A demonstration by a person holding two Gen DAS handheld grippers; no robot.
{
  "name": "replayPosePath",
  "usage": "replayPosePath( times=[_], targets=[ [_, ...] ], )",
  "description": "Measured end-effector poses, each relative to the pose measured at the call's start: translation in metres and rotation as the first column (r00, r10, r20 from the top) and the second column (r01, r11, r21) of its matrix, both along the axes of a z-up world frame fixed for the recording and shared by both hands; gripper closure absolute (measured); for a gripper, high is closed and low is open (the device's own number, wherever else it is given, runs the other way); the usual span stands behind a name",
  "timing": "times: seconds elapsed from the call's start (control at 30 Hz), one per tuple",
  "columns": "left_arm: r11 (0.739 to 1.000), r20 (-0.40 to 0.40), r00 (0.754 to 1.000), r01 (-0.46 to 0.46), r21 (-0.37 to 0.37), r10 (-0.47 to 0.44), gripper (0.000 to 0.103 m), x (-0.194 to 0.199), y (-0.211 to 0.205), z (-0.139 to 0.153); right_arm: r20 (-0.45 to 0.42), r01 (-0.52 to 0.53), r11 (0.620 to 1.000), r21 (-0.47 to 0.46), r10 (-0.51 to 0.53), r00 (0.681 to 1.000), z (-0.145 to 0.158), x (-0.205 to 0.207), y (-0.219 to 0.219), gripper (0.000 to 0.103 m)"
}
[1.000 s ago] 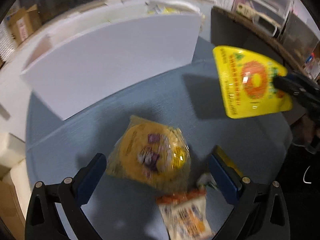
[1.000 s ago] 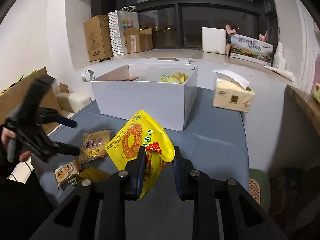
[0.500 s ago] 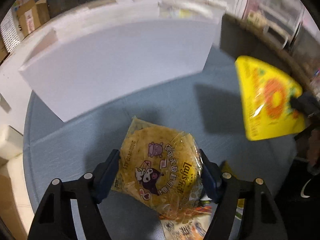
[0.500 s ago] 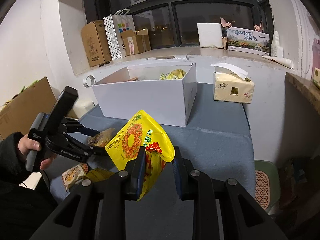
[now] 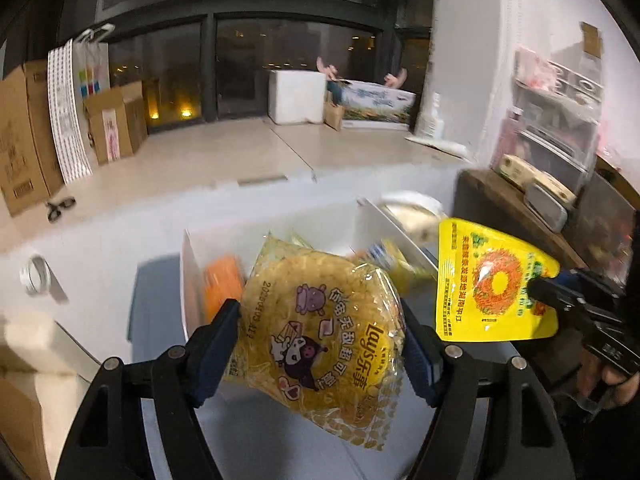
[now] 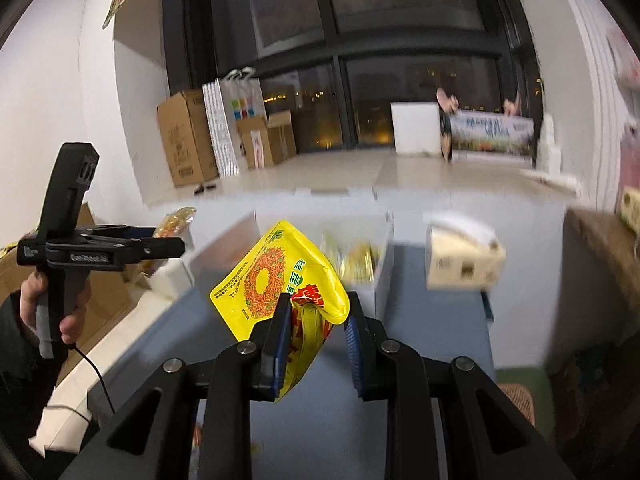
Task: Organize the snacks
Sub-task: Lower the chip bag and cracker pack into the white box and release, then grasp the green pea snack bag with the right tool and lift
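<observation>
My left gripper is shut on a clear Lay's chip bag with cartoon print, held in the air in front of the open white box. Inside the box I see an orange packet and other snacks. My right gripper is shut on a bright yellow snack bag with an orange ring print, held up before the white box. The yellow bag also shows in the left wrist view, to the right of the chip bag. The left gripper shows at the left of the right wrist view.
A blue-grey table carries the box and a tissue box. A tape roll lies on the white ledge at left. Cardboard boxes stand by the dark window. A wooden shelf is at right.
My left gripper closed on the chip bag on the table and lifted it up toward the box opening. My right gripper rose with the yellow bag toward the box.
</observation>
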State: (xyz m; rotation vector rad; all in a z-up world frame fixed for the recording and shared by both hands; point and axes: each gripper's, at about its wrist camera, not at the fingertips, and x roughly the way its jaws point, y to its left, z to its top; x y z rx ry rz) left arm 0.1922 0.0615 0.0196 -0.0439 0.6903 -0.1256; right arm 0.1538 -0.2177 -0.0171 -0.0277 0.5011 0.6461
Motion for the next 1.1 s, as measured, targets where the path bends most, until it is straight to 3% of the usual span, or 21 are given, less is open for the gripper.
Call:
replayPosePath(
  times=[0.1,0.2,0.33,0.4,0.47,0.5,0.53,0.67,0.73,0.9,1.1],
  targets=[
    [1.000,-0.004,1.000,-0.011,0.004,0.011,0.025,0.038,0.005,0.005,0.043,0.023,0.999,-0.040,-0.021,0.999,0.023,0.036,0.027,0.076],
    [1.000,-0.015,1.000,-0.014,0.017,0.014,0.024,0.075,0.006,0.000,0.016,0.062,0.995,-0.074,-0.061,0.998,0.034,0.085,0.050,0.076],
    [1.000,-0.048,0.999,-0.015,0.022,0.016,0.022,0.107,0.005,-0.014,-0.021,0.145,0.977,-0.159,-0.151,0.988,0.030,0.142,0.078,0.075],
    [1.000,-0.090,0.996,0.010,0.000,-0.010,0.015,0.121,0.008,-0.024,-0.048,0.154,0.971,-0.183,-0.165,0.985,0.025,0.159,0.089,0.074],
    [1.000,-0.127,0.992,-0.002,0.011,0.003,0.000,0.130,0.011,-0.034,-0.077,0.153,0.968,-0.200,-0.171,0.982,0.019,0.172,0.098,0.060],
    [1.000,-0.127,0.992,-0.012,0.015,0.014,0.000,0.128,0.012,-0.037,-0.110,0.135,0.968,-0.210,-0.161,0.981,0.013,0.179,0.103,0.028],
    [1.000,-0.132,0.991,-0.016,0.009,0.017,0.000,0.125,0.014,-0.040,-0.128,0.129,0.968,-0.214,-0.159,0.979,0.009,0.180,0.104,0.007],
    [1.000,-0.130,0.991,-0.015,-0.023,0.012,0.000,0.112,0.022,-0.043,-0.100,0.159,0.968,-0.196,-0.181,0.978,0.010,0.177,0.098,0.006],
    [1.000,-0.124,0.992,-0.021,-0.009,0.020,0.000,0.107,0.023,-0.041,-0.088,0.164,0.967,-0.193,-0.184,0.979,0.014,0.173,0.093,0.000],
    [1.000,-0.085,0.996,-0.002,-0.021,0.001,0.000,0.082,0.021,-0.021,-0.041,0.148,0.968,-0.201,-0.159,0.986,0.027,0.154,0.087,0.000],
    [0.994,-0.037,0.998,0.049,0.100,-0.045,0.000,0.011,0.005,0.003,0.000,0.070,0.992,-0.107,-0.070,0.998,0.045,0.101,0.057,0.000]
  ],
)
